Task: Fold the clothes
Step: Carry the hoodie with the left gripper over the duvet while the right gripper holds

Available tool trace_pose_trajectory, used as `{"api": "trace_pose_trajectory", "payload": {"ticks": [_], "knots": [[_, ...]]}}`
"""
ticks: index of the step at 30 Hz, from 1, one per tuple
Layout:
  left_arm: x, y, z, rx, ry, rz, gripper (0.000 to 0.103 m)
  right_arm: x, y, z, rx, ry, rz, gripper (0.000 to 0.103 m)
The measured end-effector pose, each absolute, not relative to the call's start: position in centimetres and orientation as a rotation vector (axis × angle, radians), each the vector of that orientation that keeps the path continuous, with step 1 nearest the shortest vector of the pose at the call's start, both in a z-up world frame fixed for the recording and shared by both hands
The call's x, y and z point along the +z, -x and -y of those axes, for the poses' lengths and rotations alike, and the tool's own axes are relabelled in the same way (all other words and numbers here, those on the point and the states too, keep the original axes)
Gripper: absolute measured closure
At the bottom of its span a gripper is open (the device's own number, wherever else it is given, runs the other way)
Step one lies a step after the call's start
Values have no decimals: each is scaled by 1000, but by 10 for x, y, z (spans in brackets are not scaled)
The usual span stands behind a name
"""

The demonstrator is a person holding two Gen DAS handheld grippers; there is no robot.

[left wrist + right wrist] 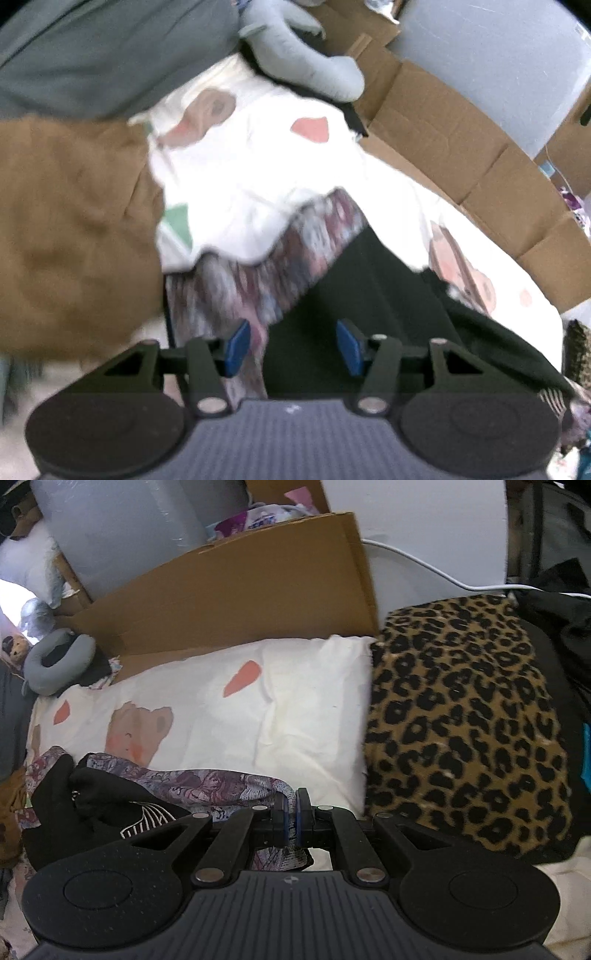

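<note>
The left tongs [293,347] are seen open, their blue pads [238,347] apart with nothing pressed between them, above a blurred patterned garment [255,280] whose black side [365,302] is spread just beneath. The right tongs [291,812] are closed on an edge of the same garment [207,786], a strip of the patterned cloth being pinched between the pads and drawn out leftward, where a black part with a pale line drawing [147,819] is bunched. The garment is laid on a white sheet with pink and brown prints [258,716], near its front edge. A leopard-print cloth [465,716] is seen to the right of the sheet, touching it. Behind, a cardboard box [236,602] and a grey neck pillow [59,661] are found. A brown cloth [74,229] fills the left of the left view.
</note>
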State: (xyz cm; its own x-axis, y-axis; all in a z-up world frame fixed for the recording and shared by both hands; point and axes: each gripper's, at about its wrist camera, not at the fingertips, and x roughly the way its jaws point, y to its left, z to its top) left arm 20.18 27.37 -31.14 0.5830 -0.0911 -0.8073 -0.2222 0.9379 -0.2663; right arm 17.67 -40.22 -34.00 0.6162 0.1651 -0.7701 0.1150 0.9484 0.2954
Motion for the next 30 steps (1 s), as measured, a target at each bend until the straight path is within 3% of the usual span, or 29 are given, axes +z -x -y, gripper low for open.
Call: {"api": "trace_pose_trajectory", "payload": {"ticks": [10, 17, 21, 30], "knots": [[-328, -285, -263, -23, 266, -885, 41, -342, -158, 421, -51, -330, -960, 102], [-334, -329, -242, -91, 180, -882, 40, -338, -159, 426, -37, -387, -964, 95], [-348, -353, -243, -104, 164, -931, 40, -331, -164, 426, -17, -389, -928, 83], [-366, -370, -243, -138, 254, -975, 41, -335, -187, 409, 74, -411, -921, 82]]}}
